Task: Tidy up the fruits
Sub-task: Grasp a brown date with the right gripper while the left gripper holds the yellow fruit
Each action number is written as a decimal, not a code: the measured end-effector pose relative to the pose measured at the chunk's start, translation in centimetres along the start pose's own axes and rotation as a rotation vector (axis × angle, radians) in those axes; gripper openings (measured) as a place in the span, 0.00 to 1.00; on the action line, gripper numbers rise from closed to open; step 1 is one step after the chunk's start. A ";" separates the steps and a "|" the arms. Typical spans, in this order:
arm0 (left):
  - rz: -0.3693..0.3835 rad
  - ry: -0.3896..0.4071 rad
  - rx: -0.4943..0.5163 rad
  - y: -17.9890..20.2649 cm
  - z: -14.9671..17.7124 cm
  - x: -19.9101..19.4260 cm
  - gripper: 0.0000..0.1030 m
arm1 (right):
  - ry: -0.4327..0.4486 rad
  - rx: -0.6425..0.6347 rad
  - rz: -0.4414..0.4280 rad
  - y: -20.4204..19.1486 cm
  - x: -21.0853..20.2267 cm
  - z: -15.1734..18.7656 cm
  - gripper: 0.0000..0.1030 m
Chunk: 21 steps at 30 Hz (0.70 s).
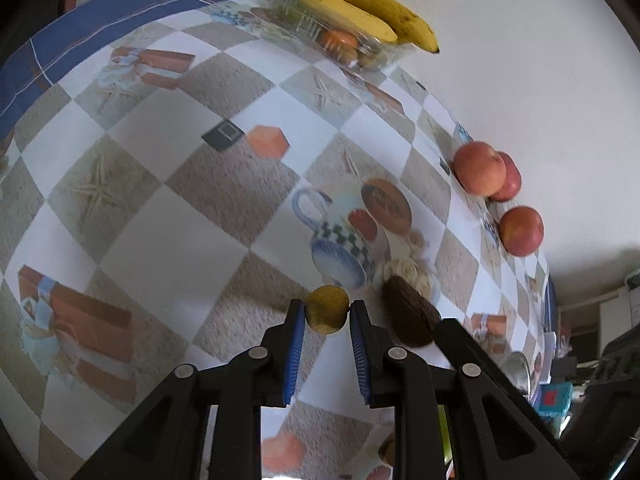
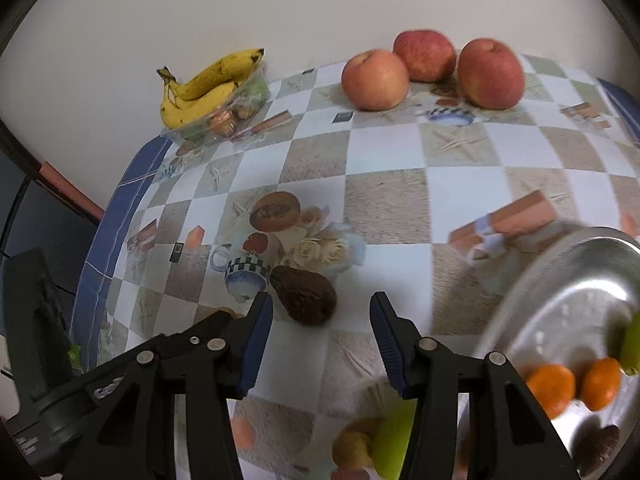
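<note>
A small brown-green kiwi (image 1: 327,314) sits pinched between the jaws of the left gripper (image 1: 327,312), low over the worktop (image 1: 168,184). An avocado (image 2: 303,294) lies just beside it. The right gripper (image 2: 321,312) hangs near the avocado, jaws wide and holding nothing. Three apples (image 2: 375,79) stand near the wall, bananas (image 2: 202,86) well apart, oranges (image 2: 551,389) in a metal plate (image 2: 560,280).

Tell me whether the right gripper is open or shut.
Open. The right gripper has its jaws spread wide with bare tablecloth between them; the avocado lies just beyond, ungripped.
</note>
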<state>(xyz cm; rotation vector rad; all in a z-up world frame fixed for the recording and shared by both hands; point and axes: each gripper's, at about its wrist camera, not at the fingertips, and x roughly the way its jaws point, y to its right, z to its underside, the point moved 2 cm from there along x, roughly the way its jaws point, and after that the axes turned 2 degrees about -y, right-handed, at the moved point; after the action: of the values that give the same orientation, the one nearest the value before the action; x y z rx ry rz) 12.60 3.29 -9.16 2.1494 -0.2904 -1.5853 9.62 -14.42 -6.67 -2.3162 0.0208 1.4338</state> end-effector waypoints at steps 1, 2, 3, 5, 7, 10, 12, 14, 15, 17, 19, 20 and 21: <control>0.000 0.002 -0.004 -0.1 -0.1 0.0 0.24 | -0.005 -0.001 -0.002 0.0 0.4 -0.1 0.49; -0.002 0.003 -0.007 -0.2 -0.3 0.1 0.24 | -0.011 -0.002 -0.002 0.0 0.8 -0.3 0.48; -0.006 0.004 -0.007 -0.3 -0.3 0.2 0.24 | -0.019 -0.002 -0.003 -0.1 1.4 -0.4 0.46; -0.011 0.000 -0.006 -0.4 -0.3 0.4 0.24 | -0.028 0.004 -0.009 -0.2 2.2 -0.6 0.44; -0.015 -0.006 -0.007 -0.5 -0.2 0.5 0.24 | -0.035 0.013 -0.018 -0.2 2.8 -0.7 0.42; -0.017 -0.003 -0.004 -0.4 -0.2 0.5 0.24 | -0.034 0.026 -0.032 -0.3 3.4 -0.7 0.39; -0.018 -0.001 -0.002 -0.4 -0.2 0.4 0.24 | -0.028 0.022 -0.026 -0.4 3.3 -0.6 0.38; -0.017 0.000 0.001 -0.3 -0.1 0.3 0.24 | -0.020 0.023 -0.018 -0.3 3.0 -0.5 0.38; -0.018 0.001 0.005 -0.2 0.0 0.2 0.24 | -0.020 0.034 -0.024 -0.2 2.7 -0.4 0.38; -0.017 0.003 0.019 0.2 0.2 -0.2 0.24 | -0.019 0.057 -0.037 0.0 1.9 -0.2 0.38; -0.009 0.006 0.036 0.8 0.7 -0.6 0.24 | -0.009 0.062 -0.030 0.1 0.7 0.0 0.38; -0.001 0.007 0.047 1.1 0.9 -0.9 0.24 | -0.005 0.063 -0.022 0.1 0.1 0.2 0.38; 0.004 0.009 0.059 1.5 1.2 -1.2 0.24 | 0.000 0.065 -0.012 0.2 -0.7 0.3 0.38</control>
<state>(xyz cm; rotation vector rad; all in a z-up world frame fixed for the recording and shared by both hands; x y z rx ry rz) 11.24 2.15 -7.73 2.1983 -0.3423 -1.5833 9.00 -14.60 -6.25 -2.2605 0.0523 1.4065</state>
